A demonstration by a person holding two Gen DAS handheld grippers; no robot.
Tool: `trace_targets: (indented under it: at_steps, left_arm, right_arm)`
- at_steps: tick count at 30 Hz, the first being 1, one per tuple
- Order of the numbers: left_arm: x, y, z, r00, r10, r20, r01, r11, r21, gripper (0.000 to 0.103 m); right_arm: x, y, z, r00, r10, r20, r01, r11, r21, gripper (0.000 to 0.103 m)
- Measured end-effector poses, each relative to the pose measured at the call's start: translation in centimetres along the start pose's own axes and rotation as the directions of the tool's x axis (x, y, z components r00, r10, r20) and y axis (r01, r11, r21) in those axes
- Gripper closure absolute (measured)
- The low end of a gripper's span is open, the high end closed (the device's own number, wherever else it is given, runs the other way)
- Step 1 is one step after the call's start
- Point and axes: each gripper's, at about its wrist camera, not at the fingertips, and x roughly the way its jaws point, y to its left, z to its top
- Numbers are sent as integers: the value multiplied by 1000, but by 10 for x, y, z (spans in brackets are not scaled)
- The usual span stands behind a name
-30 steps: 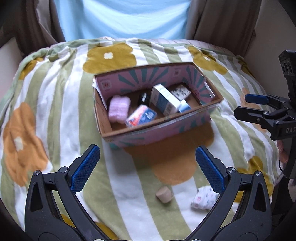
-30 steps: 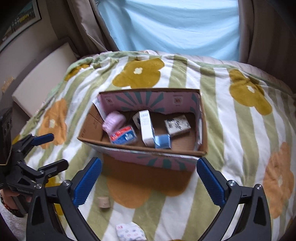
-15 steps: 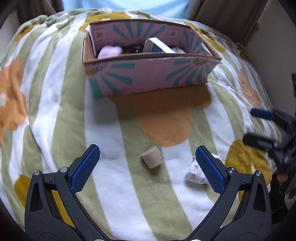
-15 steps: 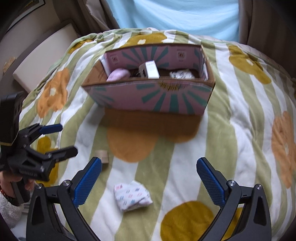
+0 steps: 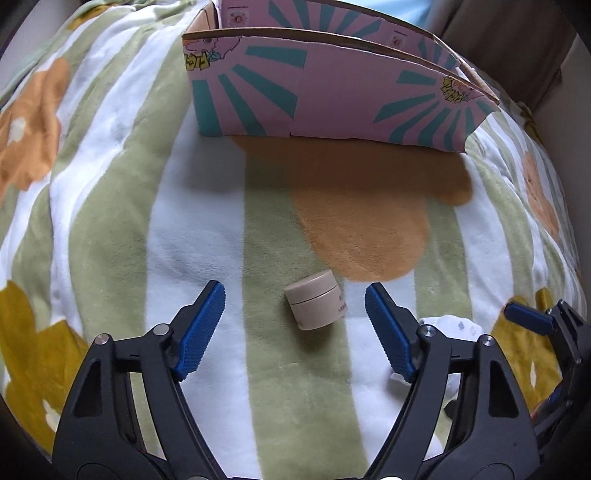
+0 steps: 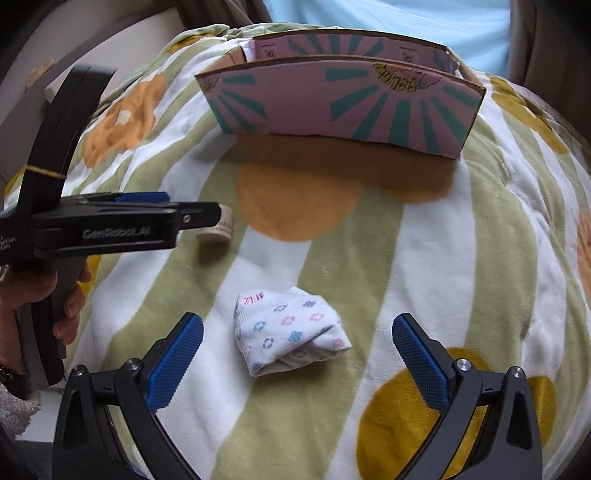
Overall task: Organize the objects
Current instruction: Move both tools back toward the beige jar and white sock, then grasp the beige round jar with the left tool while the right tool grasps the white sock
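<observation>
Your left gripper (image 5: 291, 319) jaws spread wide, jar (image 5: 316, 304) lay between; right gripper (image 6: 297, 356) jaws wide, sock (image 6: 290, 341) between, untouched.

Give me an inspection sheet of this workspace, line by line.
Surface: striped floral blanket, soft and uneven.
Job's things: beige jar on its side between the open left gripper fingers; folded floral sock ahead of the open right gripper; pink cardboard box beyond, contents hidden.
Clutter: nothing seen.
Grippers: both open, holding nothing.
Cables: nothing seen.
Surroundings: blue curtain behind the box.
</observation>
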Motion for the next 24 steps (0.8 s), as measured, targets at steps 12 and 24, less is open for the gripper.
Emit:
trace_targets:
  at_steps: [12,24]
  left_arm:
    - [17,-12,-11,1000,14,20,-14,1000,-18,53]
    - [23,-13,-15,1000,21,9,-21,999,-34,67]
  right_arm:
    - [18,13,-10,999,-10,42,13,996,-86,9]
    - [29,9,-8,1000,-15,21,17,995,-99,28]
